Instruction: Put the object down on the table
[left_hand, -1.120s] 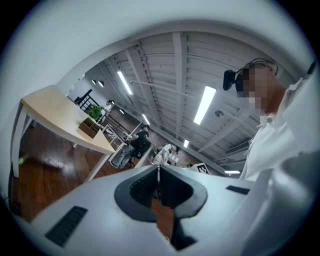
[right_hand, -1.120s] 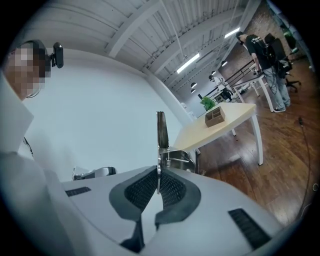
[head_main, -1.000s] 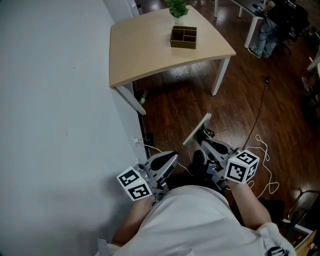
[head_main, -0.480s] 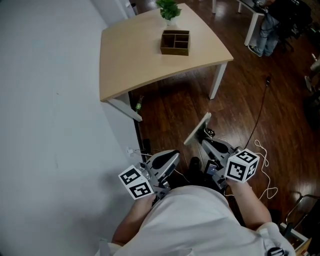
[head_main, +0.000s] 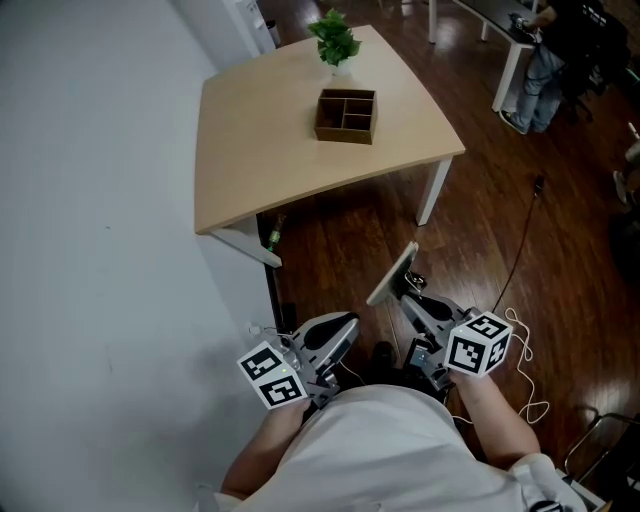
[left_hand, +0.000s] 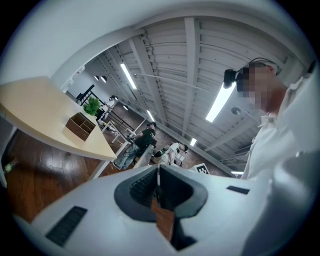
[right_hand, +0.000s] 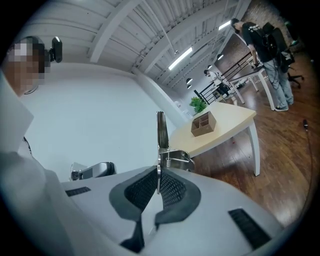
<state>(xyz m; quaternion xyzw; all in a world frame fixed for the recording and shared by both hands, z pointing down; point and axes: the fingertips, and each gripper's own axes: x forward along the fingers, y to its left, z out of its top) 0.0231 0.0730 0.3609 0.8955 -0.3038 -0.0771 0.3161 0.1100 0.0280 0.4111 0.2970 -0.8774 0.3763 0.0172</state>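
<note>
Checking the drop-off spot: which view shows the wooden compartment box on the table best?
Head view: the wooden box is seen from above, all compartments visible. The left gripper view and right gripper view show it small, from a low side angle.

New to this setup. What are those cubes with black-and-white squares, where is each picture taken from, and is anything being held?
No robot here: a person holds a two-jaw gripper in each hand, and the patterned cubes are part of those grippers. The head view looks down from the person's head; the other two look along each gripper's own jaws. The right gripper is clamped on a clipboard, seen edge-on in its own view. The left gripper has its jaws together with nothing in them. Ahead stands a table carrying a wooden compartment box and a small green plant. The clipboard is not yet on it.
</note>
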